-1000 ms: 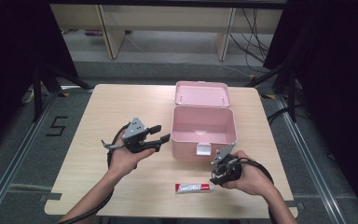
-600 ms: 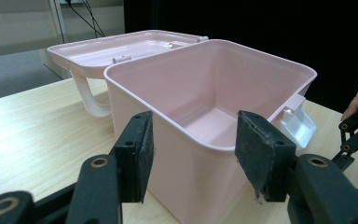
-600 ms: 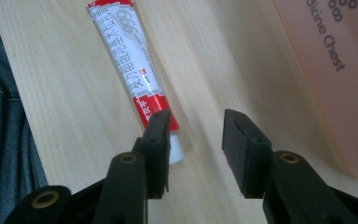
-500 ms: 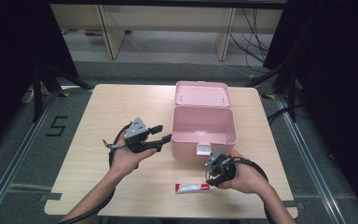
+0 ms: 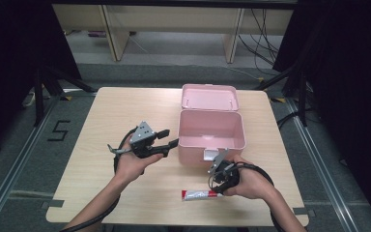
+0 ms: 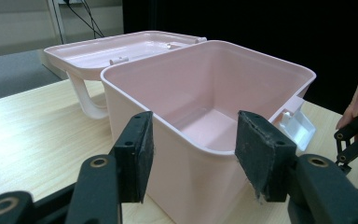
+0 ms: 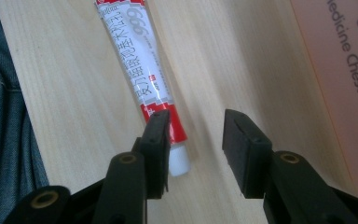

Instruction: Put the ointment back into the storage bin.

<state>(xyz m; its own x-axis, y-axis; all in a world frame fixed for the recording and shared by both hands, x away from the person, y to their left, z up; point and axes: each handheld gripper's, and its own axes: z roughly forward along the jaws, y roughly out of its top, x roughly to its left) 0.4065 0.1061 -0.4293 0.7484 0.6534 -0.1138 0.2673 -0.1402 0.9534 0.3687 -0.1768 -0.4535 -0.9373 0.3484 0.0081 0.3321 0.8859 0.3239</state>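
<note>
A pink box [image 5: 211, 130] was seen standing on the wooden table [image 5: 92, 125], its lid [image 5: 209, 96] thrown fully back behind it and its interior bare. The left gripper [image 5: 166, 140] was held just left of the box, jaws spread wide and nothing between them. The right gripper [image 5: 216, 186] was lowered near the table's front edge, jaws parted, over the cap end of a red-and-white tube [image 7: 142, 74] lying flat just in front of the box; contact could not be told.
</note>
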